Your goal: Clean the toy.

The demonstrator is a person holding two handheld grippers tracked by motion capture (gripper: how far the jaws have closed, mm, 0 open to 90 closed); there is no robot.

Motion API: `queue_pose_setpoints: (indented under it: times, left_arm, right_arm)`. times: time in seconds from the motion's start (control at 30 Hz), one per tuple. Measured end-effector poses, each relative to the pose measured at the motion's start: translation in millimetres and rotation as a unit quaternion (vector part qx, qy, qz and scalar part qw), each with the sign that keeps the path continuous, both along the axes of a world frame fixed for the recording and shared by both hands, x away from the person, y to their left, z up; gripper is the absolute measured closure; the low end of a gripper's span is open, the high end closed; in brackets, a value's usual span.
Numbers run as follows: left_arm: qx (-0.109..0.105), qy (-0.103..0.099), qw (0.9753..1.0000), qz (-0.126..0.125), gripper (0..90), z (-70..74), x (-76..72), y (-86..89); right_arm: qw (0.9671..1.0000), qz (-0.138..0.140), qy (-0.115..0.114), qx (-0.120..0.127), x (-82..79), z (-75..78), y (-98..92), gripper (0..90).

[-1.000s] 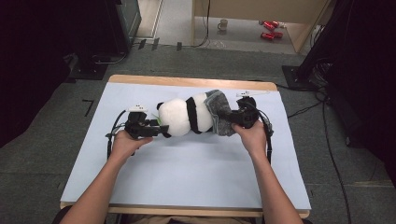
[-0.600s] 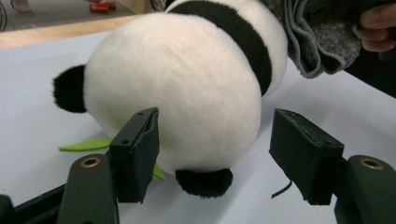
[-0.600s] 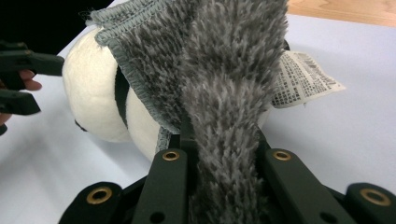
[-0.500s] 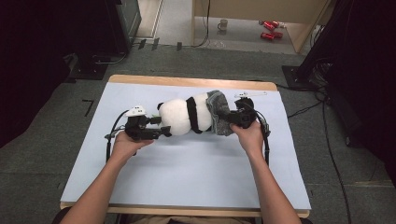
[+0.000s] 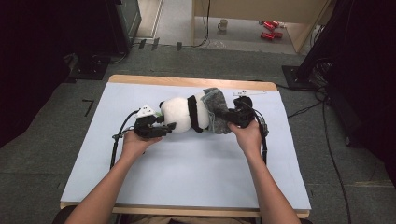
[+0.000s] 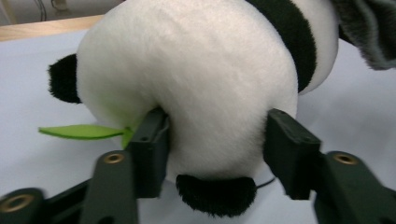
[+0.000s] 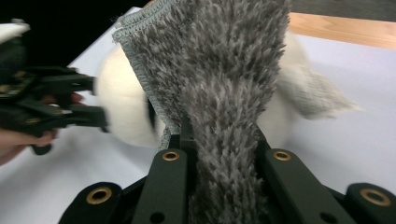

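Plush panda lies on its side at centre of the high view, on the pale blue table. Grey shaggy cloth covers its right end. Left gripper: 2 jaws pressed into the panda's white head, a green felt leaf beside 1 jaw. Right gripper: jaws clamped on the cloth.

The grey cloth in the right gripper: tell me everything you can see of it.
The grey cloth is a shaggy, long-piled fabric with a stitched hem along one edge. The right gripper pinches a fold of it between its jaws. The rest drapes over one end of the plush panda, which lies on the table.
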State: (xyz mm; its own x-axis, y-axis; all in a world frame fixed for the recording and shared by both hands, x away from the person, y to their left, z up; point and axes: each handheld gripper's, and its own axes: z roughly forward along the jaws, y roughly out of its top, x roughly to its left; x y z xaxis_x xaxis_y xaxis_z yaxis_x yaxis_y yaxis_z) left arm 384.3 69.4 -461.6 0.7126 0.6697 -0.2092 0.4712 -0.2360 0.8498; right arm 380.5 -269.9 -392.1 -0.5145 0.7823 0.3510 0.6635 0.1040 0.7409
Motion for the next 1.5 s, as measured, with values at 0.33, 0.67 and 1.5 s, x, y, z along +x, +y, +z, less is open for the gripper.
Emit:
queue_pose_setpoints:
  times: [0.33,0.67,1.5]
  left_arm:
    - [-0.008,0.069,0.9976,-0.002,72.7,12.5,-1.0,-1.4]
    - [-0.015,0.113,0.9930,-0.030,74.1,34.2,-16.4,-0.2]
    - [-0.040,0.155,0.9870,-0.007,74.0,22.4,4.1,27.1]
  right_arm:
    - [0.9951,0.098,0.009,0.007,-16.2,-2.6,68.2,77.6]
    - [0.9896,0.143,0.011,-0.003,-29.1,-16.7,106.4,77.5]
    - [0.9981,0.059,0.016,0.001,-4.5,-9.6,23.4,77.3]
